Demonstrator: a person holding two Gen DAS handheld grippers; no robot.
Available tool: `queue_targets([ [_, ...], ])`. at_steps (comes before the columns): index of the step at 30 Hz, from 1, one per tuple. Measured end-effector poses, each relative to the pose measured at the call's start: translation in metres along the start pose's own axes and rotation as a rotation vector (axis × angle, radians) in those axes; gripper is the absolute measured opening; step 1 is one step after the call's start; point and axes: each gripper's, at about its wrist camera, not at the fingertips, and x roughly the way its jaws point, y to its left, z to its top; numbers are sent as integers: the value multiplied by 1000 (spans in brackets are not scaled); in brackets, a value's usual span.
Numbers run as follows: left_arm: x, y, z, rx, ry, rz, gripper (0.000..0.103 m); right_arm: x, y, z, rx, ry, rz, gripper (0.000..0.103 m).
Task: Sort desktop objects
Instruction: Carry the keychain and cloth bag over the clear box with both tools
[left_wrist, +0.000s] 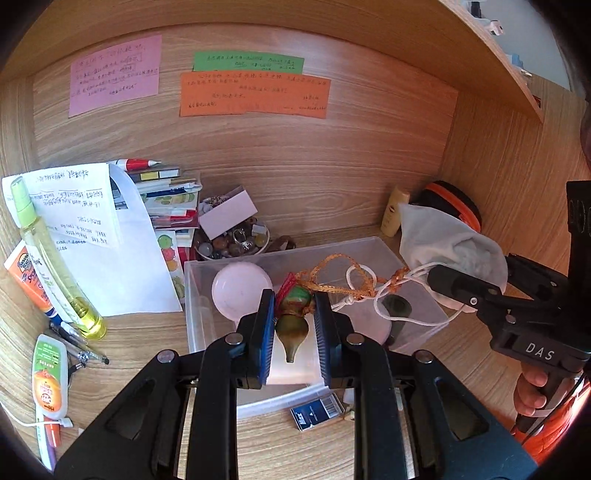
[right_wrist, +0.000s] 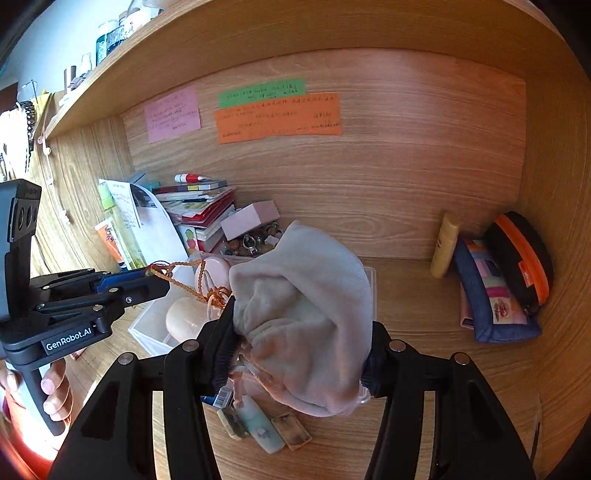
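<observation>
Left wrist view first: the left gripper (left_wrist: 293, 328) is clamped narrow on a green gourd pendant (left_wrist: 292, 319), blue pads pressing both its sides, its pointed tip hanging toward six o'clock. From the pendant an orange braided cord (left_wrist: 334, 267) loops off toward two o'clock and tangles with a white drawstring (left_wrist: 373, 295). Beneath sits a clear plastic box (left_wrist: 373, 245) holding a pale pink disc (left_wrist: 240, 290) at about ten o'clock of the pendant. Over at three o'clock the right gripper (left_wrist: 439, 277) carries a grey cloth pouch (left_wrist: 443, 240). At nine o'clock lie a yellow spray bottle (left_wrist: 51, 258) and a white sheet of paper (left_wrist: 110, 251).

Now the right wrist view: the right gripper (right_wrist: 299, 354) is part-way open and closed on the grey cloth pouch (right_wrist: 306, 314), which bulges between its fingers. At nine o'clock the left gripper (right_wrist: 155, 282) shows side-on, the orange braided cord (right_wrist: 184, 280) trailing from it toward the pouch. At three o'clock a blue patchwork pouch (right_wrist: 491, 299) leans by a black-and-orange case (right_wrist: 524, 254). At six o'clock small flat tiles (right_wrist: 266, 428) lie on the wooden desk (right_wrist: 406, 295).
</observation>
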Motion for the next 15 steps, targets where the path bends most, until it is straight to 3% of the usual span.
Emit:
queue_targets([
  [15, 49, 47, 0, -73, 90, 36, 20, 77, 24, 15, -45, 118, 20, 51],
])
